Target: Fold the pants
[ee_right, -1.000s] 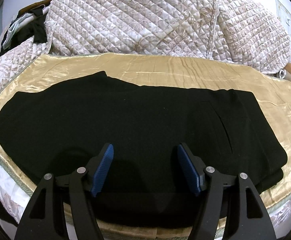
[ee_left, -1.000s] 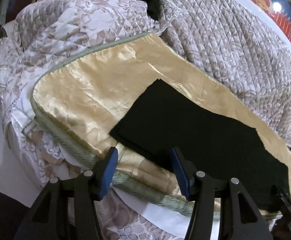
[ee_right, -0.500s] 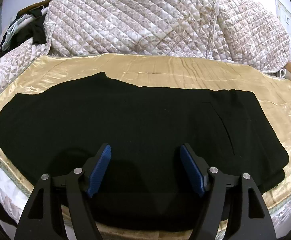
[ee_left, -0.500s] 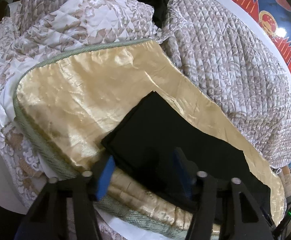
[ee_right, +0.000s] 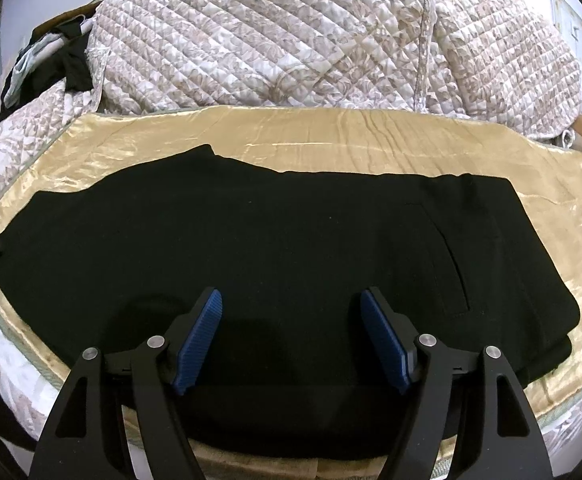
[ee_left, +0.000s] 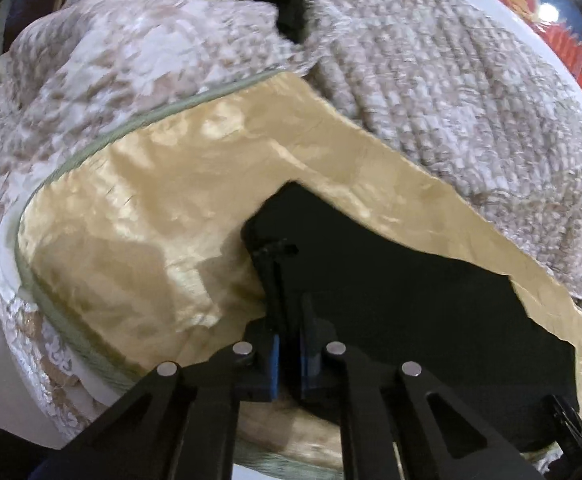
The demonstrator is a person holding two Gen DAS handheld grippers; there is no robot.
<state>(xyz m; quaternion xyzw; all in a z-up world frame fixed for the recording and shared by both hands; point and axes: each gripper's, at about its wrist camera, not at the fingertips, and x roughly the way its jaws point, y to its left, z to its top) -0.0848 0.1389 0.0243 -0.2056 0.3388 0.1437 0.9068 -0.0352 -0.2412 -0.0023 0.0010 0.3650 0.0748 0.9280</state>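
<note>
The black pants (ee_right: 291, 248) lie flat and lengthwise across the gold satin cover (ee_right: 331, 140), which serves as the reference for everything here. The quilted bedspread (ee_right: 291, 40) rises behind the cover's far edge, and a heap of dark clothes (ee_right: 71, 60) sits beyond its far left corner. The left gripper (ee_left: 287, 364) is at the cover's near left edge, its blue pads drawn almost together on the pants' leg end — the cloth there stands up in a pinched ridge, though the view is blurred and the exact fold is hard to make out. The right gripper (ee_right: 291, 336) hovers over the cover's near middle above the pants, jaws spread wide, holding nothing.
</note>
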